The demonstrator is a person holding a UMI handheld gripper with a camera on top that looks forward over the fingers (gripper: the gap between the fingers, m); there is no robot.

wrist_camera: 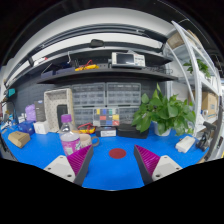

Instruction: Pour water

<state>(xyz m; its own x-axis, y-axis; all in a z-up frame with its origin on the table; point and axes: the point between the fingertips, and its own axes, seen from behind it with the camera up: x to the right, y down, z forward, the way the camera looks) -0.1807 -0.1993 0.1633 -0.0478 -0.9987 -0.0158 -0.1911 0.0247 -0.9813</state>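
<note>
My gripper [112,165] is open, its two pink-padded fingers [72,164] spread wide over a blue tabletop [115,172]. Nothing stands between them. A red round spot [117,153] lies on the table just ahead of the fingers, between their tips. A clear plastic bottle with a pink label [68,139] stands to the left, just beyond the left finger. A small tan cup [85,139] stands right beside the bottle.
A green potted plant [163,112] stands at the back right. A white shelf unit with drawers [105,104] lines the back, with small coloured boxes [106,121] before it. A brown object [17,139] lies at far left; white objects [187,144] lie at right.
</note>
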